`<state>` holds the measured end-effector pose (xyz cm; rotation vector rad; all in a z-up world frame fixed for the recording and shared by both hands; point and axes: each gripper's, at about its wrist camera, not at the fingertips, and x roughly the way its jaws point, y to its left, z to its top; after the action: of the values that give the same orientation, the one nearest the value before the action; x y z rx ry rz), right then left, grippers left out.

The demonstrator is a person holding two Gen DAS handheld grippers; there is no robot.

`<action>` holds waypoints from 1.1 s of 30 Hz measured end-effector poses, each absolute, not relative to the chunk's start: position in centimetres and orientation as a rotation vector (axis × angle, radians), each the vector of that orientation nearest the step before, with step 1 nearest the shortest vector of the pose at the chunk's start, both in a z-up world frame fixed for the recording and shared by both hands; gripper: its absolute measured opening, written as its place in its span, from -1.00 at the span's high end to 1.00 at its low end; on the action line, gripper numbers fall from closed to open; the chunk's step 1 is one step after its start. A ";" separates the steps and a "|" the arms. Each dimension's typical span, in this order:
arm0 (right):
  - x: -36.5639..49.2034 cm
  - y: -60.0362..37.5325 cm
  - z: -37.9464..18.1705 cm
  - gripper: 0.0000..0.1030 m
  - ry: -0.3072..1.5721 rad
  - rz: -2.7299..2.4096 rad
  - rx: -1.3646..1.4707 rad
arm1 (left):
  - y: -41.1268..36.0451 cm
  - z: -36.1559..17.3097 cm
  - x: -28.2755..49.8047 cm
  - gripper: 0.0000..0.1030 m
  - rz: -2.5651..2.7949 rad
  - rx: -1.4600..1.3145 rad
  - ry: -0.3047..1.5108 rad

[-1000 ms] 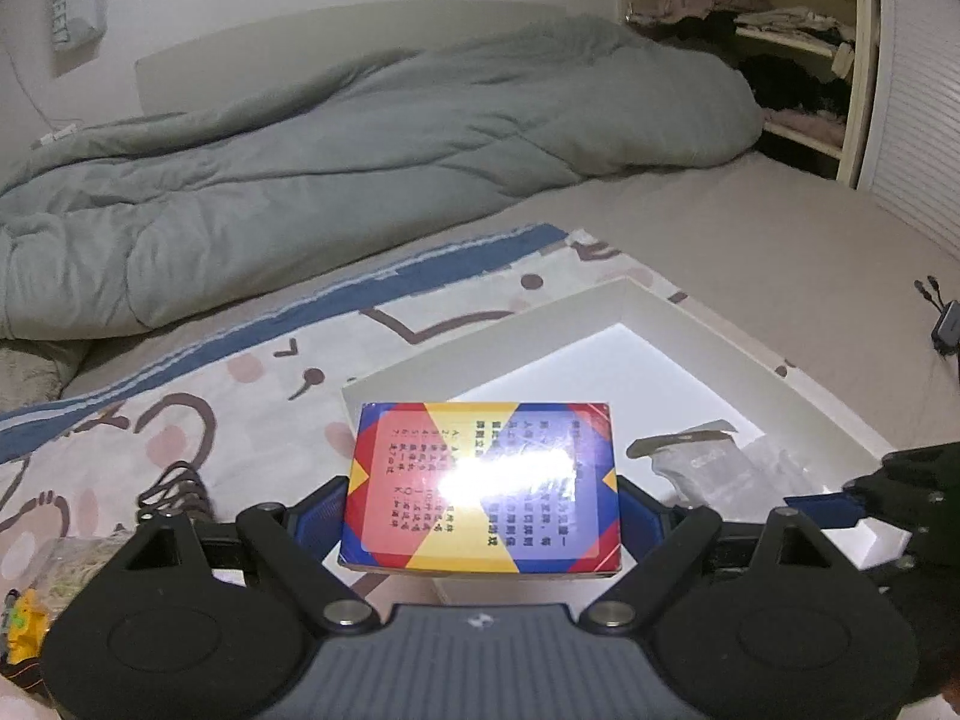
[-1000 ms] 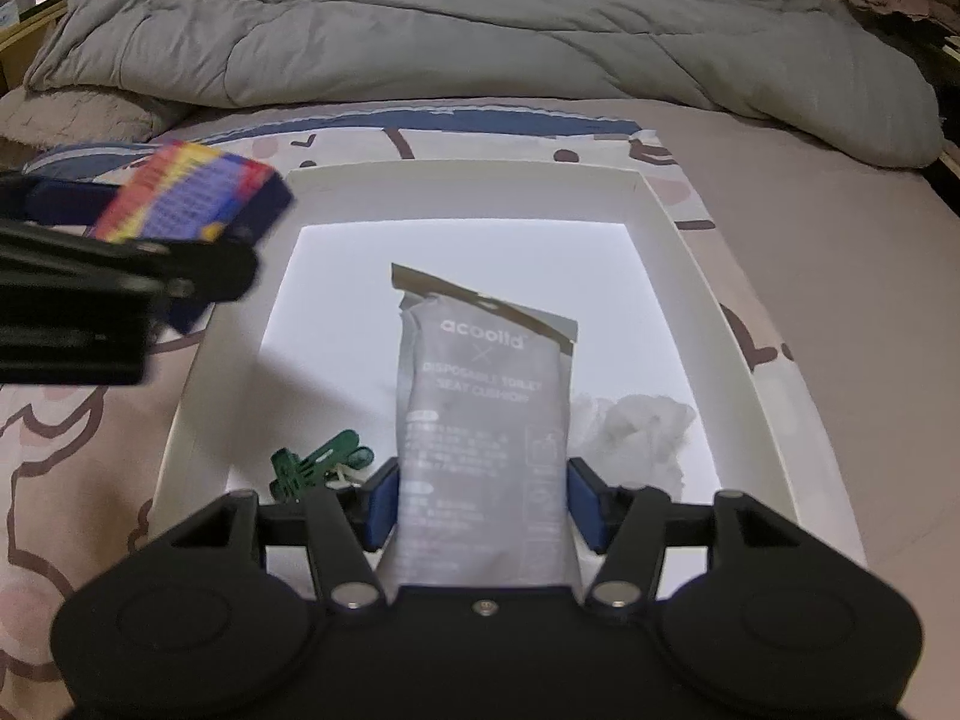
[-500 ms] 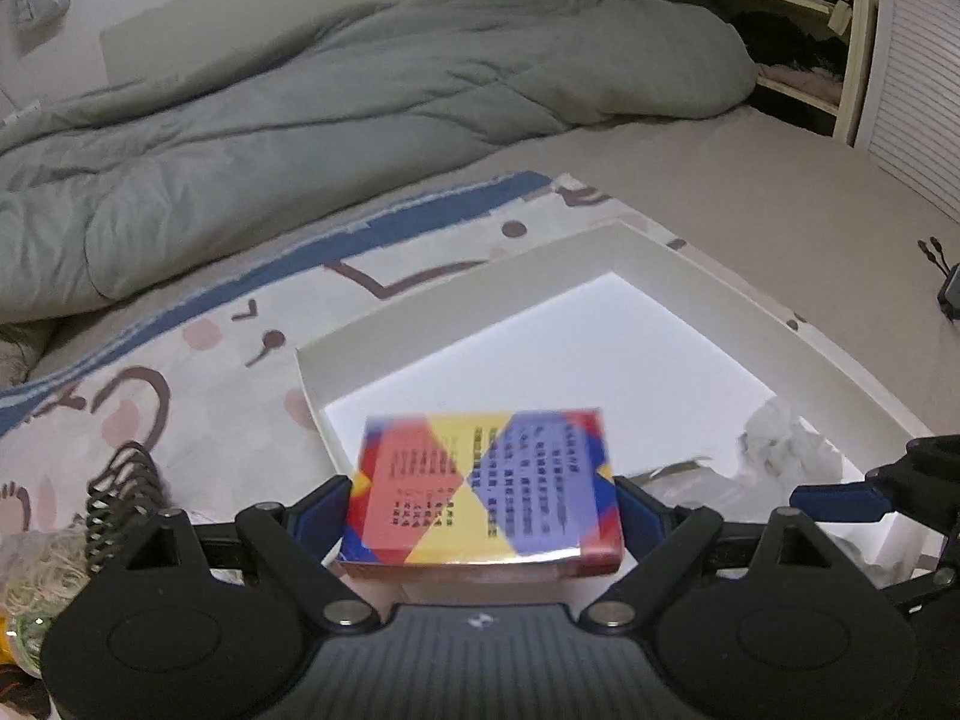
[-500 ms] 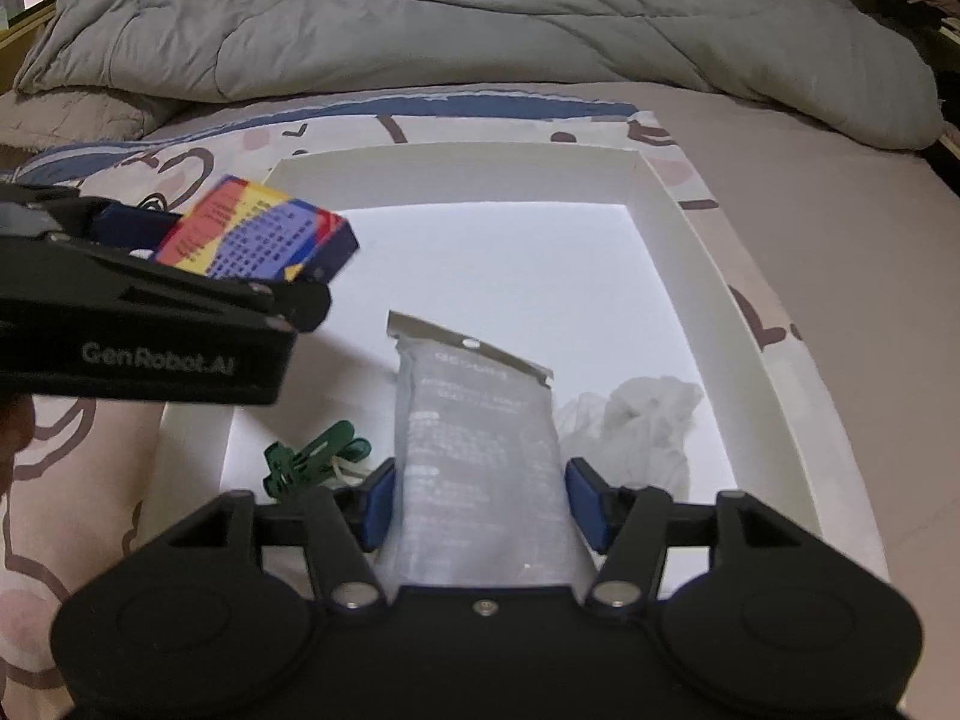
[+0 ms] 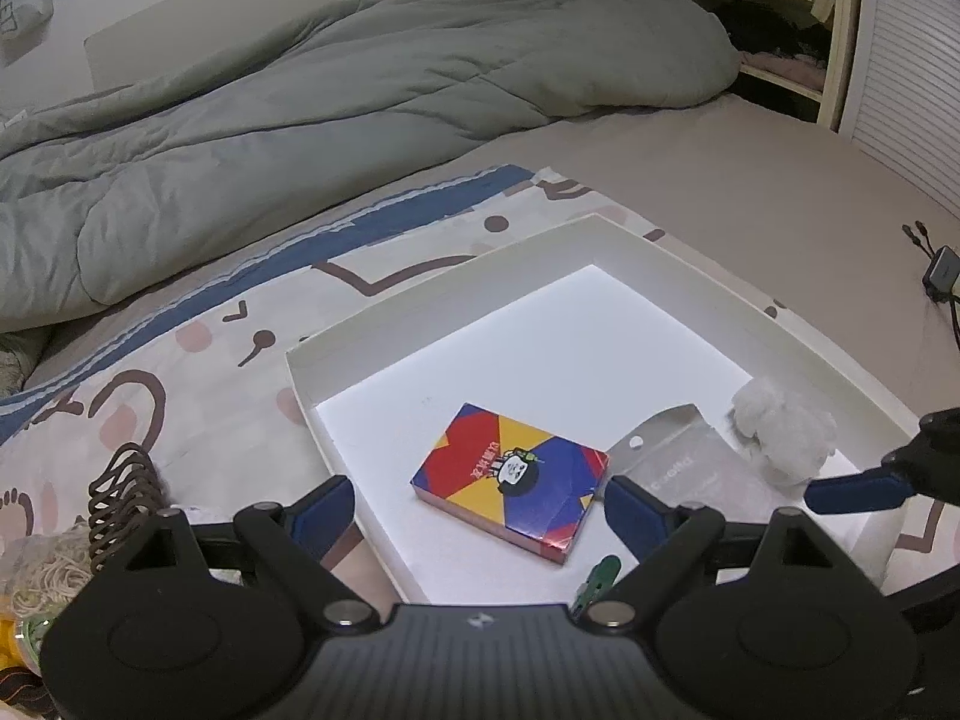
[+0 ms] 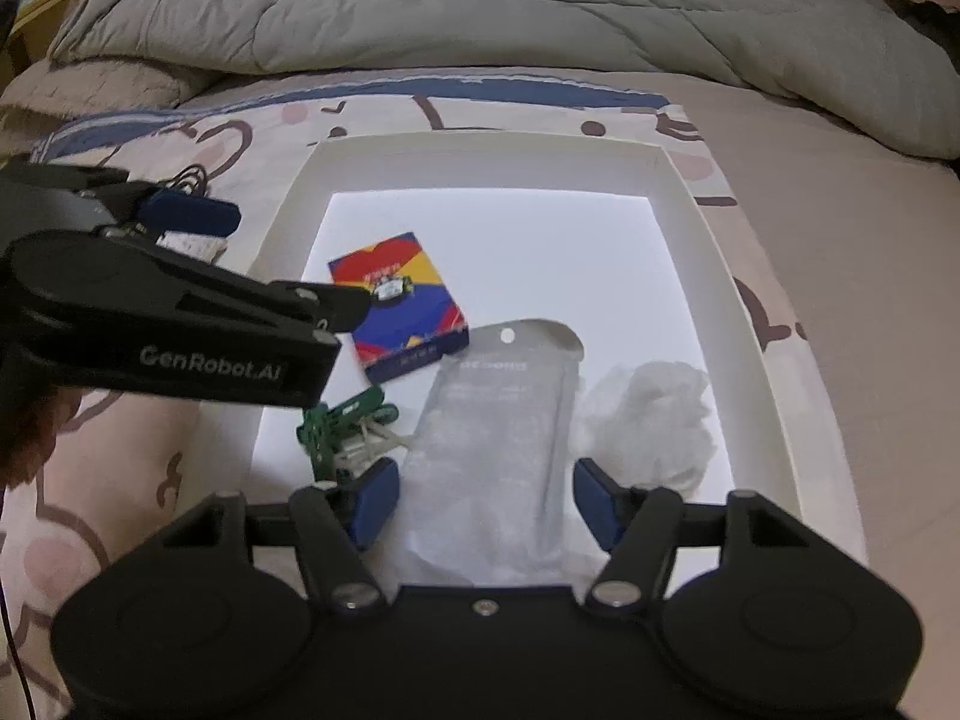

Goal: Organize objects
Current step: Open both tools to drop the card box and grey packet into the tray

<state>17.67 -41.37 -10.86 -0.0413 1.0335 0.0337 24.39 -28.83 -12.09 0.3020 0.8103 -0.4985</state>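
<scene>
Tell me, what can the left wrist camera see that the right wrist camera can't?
Only left wrist: a cable adapter on the bed and a slatted door. Only right wrist: the left gripper from the side, with its lettering. Both: the white tray, colourful box, grey pouch, white fluffy wad, green clips and grey duvet.

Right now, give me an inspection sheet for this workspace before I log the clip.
Surface: patterned sheet on a bed, white tray on it.
Job's things: card box, grey pouch, white wad, green clips, all in tray.
Clutter: brown coil, rubber bands beside tray.
Grippers: left gripper open, empty; right gripper closing, pouch between jaws, not pinched.
Cables: adapter with leads on bed.
Surroundings: grey duvet, shelves.
</scene>
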 end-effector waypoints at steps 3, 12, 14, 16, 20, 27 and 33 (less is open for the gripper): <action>17.4 -41.6 -10.6 0.00 1.059 0.051 -0.057 | -28.8 -12.1 24.4 -0.65 -0.497 0.302 0.812; 17.3 -41.5 -11.7 0.26 1.087 0.044 -0.089 | -28.6 -12.6 25.0 0.00 -0.470 0.306 0.848; 17.4 -41.5 -12.1 0.28 1.094 0.037 -0.099 | -28.8 -13.0 25.0 0.07 -0.473 0.320 0.865; 17.4 -41.6 -12.8 0.29 1.101 0.031 -0.105 | -28.9 -13.1 24.9 0.08 -0.485 0.332 0.867; 17.6 -42.1 -13.7 0.30 1.092 0.017 -0.076 | -29.3 -13.1 24.5 0.07 -0.521 0.325 0.864; 18.1 -42.6 -14.1 0.30 1.081 -0.046 -0.061 | -31.7 -14.4 23.1 0.06 -0.570 0.406 0.864; 18.1 -44.0 -14.3 0.30 1.095 -0.078 -0.036 | -32.2 -15.6 23.8 -0.01 -0.505 0.412 0.874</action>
<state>18.07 -44.04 -14.29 -0.0363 1.0952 -0.0779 23.83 -32.18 -15.61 0.4124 0.8741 -0.5047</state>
